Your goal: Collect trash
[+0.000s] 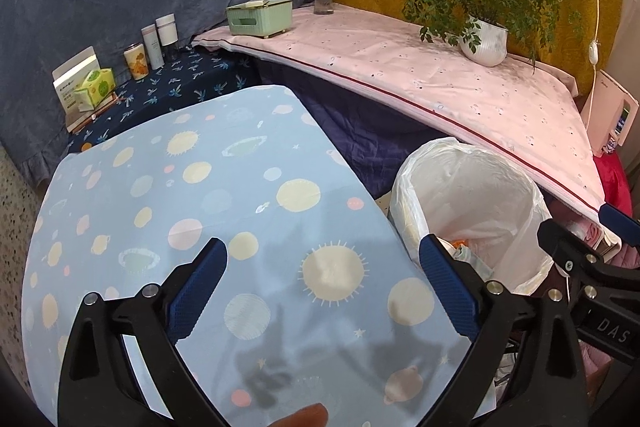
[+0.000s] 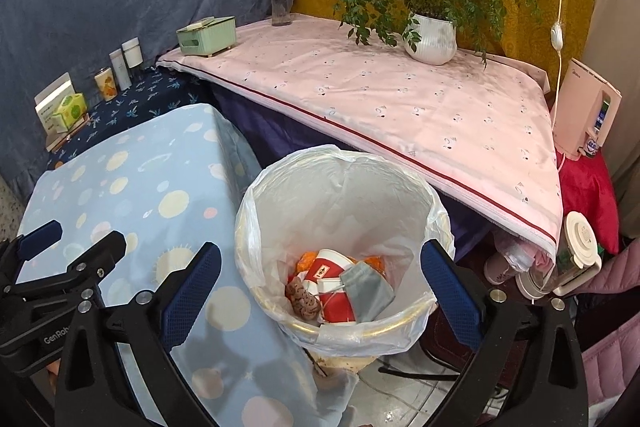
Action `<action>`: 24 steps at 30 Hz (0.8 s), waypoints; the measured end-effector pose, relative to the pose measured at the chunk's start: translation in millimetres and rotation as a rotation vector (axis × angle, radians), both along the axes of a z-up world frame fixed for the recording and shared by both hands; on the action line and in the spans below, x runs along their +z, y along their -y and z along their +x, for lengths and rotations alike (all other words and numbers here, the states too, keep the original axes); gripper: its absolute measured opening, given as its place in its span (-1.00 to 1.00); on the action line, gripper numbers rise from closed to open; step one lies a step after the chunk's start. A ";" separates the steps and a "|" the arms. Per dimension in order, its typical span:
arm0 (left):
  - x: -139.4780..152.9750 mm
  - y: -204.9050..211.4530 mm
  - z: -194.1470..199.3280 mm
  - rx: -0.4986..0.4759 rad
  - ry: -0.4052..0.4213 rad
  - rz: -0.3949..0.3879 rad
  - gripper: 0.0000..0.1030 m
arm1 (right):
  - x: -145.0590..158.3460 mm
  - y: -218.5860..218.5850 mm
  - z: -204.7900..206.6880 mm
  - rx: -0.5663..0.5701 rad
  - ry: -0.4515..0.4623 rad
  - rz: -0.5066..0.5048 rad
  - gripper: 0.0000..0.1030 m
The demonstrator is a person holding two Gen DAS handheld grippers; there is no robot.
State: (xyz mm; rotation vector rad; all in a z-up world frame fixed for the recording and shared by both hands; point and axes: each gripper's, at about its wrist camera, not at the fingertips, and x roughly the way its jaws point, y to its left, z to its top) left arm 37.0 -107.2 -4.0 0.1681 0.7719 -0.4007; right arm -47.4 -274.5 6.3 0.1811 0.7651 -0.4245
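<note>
1 bin (image 2: 400, 327) | 1 red cup (image 2: 332, 283), 1 mask (image 2: 366, 291) inside | L gripper (image 1: 324, 275), R gripper (image 2: 320, 279) both wide apart, empty

Black left claw (image 1: 323, 283), blue ribbed pads (image 1: 198, 291), silver screws.

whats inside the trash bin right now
In the lined trash bin lie a red-and-white paper cup, a grey face mask, a brown speckled scrap and something orange. Whatever sits beneath them is covered.
</note>
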 end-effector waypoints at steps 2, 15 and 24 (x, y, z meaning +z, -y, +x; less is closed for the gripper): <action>-0.2 -2.3 0.3 0.010 -0.008 -0.011 0.80 | -0.7 -2.8 -1.3 0.003 -0.004 -0.010 0.87; -3.0 -3.2 -4.4 0.030 -0.010 0.003 0.80 | -4.0 -17.1 -7.2 0.028 -0.023 -0.043 0.87; -4.0 -1.8 -6.6 0.036 -0.006 0.010 0.80 | -6.5 -18.8 -9.1 0.029 -0.035 -0.052 0.87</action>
